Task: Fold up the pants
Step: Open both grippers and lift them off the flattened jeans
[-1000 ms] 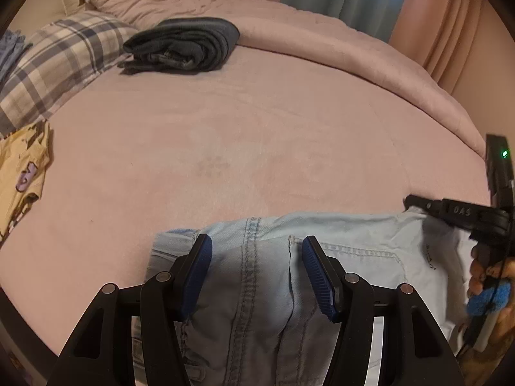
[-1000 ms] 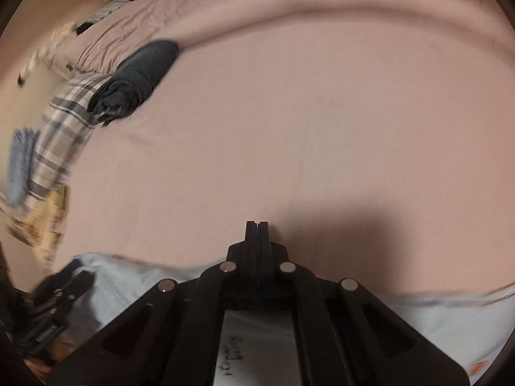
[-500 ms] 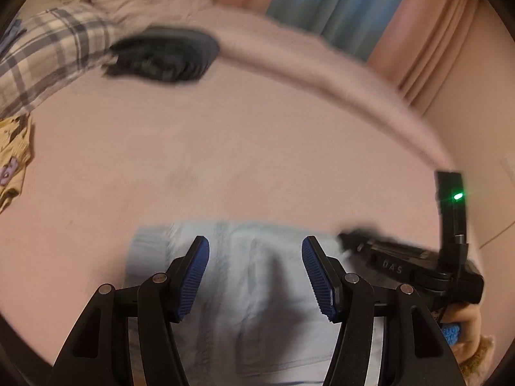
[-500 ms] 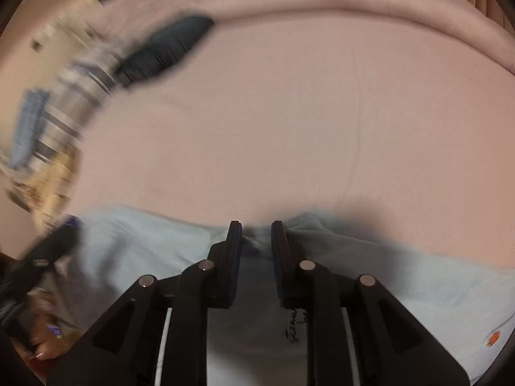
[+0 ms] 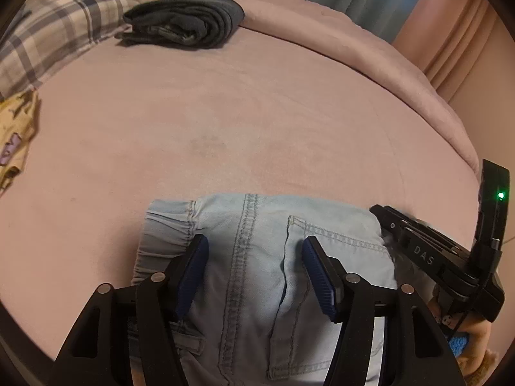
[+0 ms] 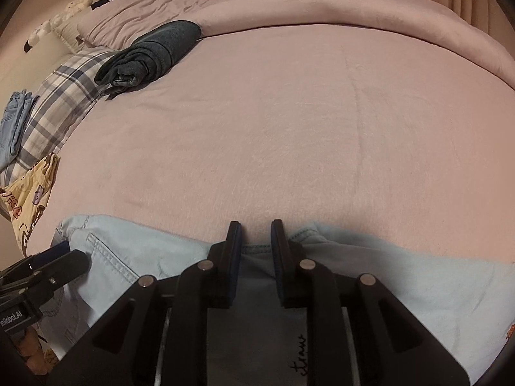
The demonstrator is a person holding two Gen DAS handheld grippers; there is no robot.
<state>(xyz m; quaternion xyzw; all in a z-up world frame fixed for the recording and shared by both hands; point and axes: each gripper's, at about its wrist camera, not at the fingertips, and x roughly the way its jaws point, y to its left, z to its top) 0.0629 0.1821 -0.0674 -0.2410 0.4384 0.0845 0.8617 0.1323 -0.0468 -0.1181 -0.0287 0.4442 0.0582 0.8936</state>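
Pale blue pants lay on the pink bed, at its near edge. The waist end with the stretchy band and a back pocket showed in the left view. In the right view the pants spread wide across the bottom.

The left gripper was over the waist part. Its jaws stood wide apart, with the blue pads on each side of the long seam, and nothing was pinched. The right gripper was at the far edge of the pants. Its jaws stood a little apart, with a narrow gap between them, and held nothing.

Far across the bed sat a dark folded bundle, next to a plaid pillow. A yellow cloth lay at the left side.
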